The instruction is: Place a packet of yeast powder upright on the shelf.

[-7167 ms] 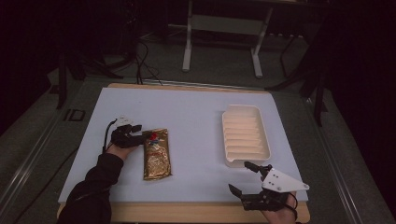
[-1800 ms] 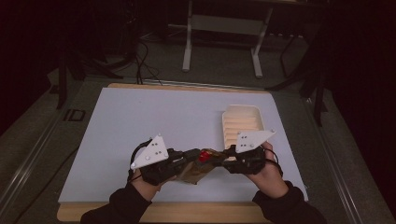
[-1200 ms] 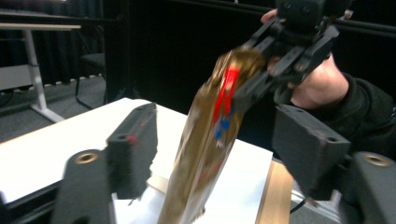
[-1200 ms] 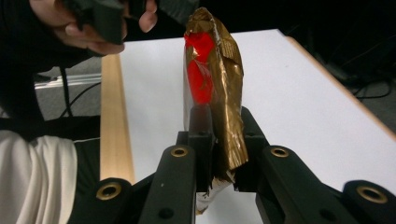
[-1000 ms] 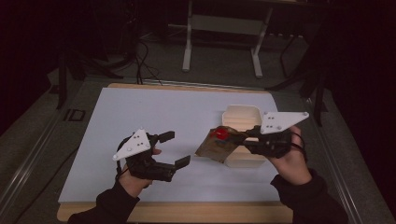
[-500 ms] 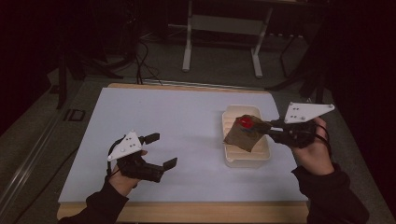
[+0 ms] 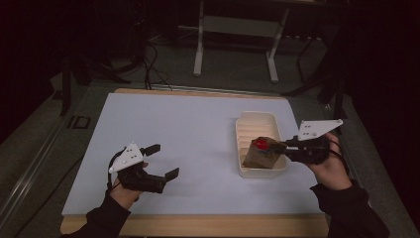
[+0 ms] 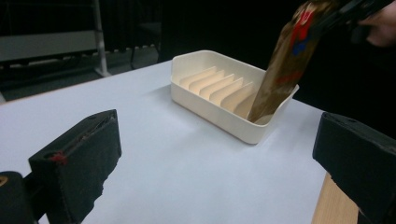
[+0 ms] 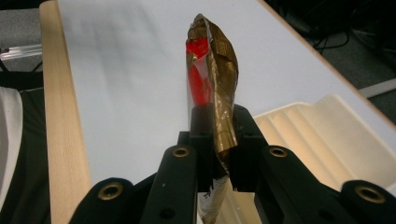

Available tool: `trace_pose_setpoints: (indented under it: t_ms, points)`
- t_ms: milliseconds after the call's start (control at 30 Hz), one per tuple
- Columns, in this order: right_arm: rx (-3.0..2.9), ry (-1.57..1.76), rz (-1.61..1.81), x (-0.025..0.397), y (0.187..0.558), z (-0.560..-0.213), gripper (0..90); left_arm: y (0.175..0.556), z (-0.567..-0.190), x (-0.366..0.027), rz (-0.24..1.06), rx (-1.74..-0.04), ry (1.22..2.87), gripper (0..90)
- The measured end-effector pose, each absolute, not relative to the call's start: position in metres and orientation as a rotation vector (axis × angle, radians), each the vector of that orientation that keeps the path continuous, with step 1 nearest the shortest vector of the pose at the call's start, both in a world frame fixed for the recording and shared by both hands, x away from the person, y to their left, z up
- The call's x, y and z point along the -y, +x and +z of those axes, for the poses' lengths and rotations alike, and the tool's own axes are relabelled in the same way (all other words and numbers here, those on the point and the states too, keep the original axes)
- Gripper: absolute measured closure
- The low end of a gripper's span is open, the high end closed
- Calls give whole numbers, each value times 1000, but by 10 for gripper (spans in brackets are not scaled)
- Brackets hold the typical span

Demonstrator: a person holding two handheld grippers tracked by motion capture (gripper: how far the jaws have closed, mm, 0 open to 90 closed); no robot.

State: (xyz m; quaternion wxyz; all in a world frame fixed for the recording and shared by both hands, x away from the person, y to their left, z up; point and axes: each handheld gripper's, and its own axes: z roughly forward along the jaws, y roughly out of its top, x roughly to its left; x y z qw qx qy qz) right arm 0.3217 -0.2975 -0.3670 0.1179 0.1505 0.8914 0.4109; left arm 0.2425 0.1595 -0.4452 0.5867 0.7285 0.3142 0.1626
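Observation:
A gold foil packet (image 7: 261,154) with a red mark hangs tilted, its lower end inside the near end of a white ribbed tray (image 7: 257,115). My right gripper (image 7: 282,146) is shut on the packet's upper part, just right of the tray. In the right gripper view the jaws (image 9: 218,130) pinch the packet (image 9: 215,60) edge-on, with the tray (image 9: 317,135) to the right. My left gripper (image 7: 163,160) is open and holds nothing, low over the mat at the front left. The left gripper view shows its jaws (image 8: 219,140) wide apart, with the tray (image 8: 210,107) and packet (image 8: 285,65) beyond.
A pale mat (image 7: 198,129) covers the table, and a wooden strip (image 7: 198,225) runs along the front edge. A metal stand (image 7: 235,44) and cables lie on the floor beyond the far edge. The person's dark sleeves come in from the bottom.
My right gripper carried the packet rightward and down until its lower end entered the tray's near end. My left gripper stayed open at the front left, shifting slightly.

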Motion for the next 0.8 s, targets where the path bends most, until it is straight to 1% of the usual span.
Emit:
trace_pose_setpoints:
  t_ms: [333, 500, 533, 567, 600, 667, 700, 800]
  points:
    - [-2664, 495, 1169, 289, 327, -404, 811, 239, -463, -164, 376, -753, 1683, 18]
    - [-2651, 506, 1186, 289, 326, -404, 785, 239, -466, -162, 380, -762, 1689, 19]
    - [-2654, 500, 1174, 289, 326, -403, 759, 239, -466, -161, 377, -759, 1691, 18]
    - [-2641, 515, 1183, 289, 325, -401, 714, 239, -467, -160, 376, -756, 1694, 19]
    - [-2637, 551, 1207, 290, 324, -399, 702, 239, -467, -160, 380, -752, 1696, 19]
    - [-2603, 586, 1209, 290, 323, -394, 618, 240, -468, -160, 372, -759, 1687, 18]
    - [-2593, 588, 1220, 291, 321, -391, 609, 240, -468, -160, 369, -762, 1681, 18]
    - [-2550, 578, 1265, 290, 318, -384, 542, 240, -468, -160, 373, -759, 1681, 18]
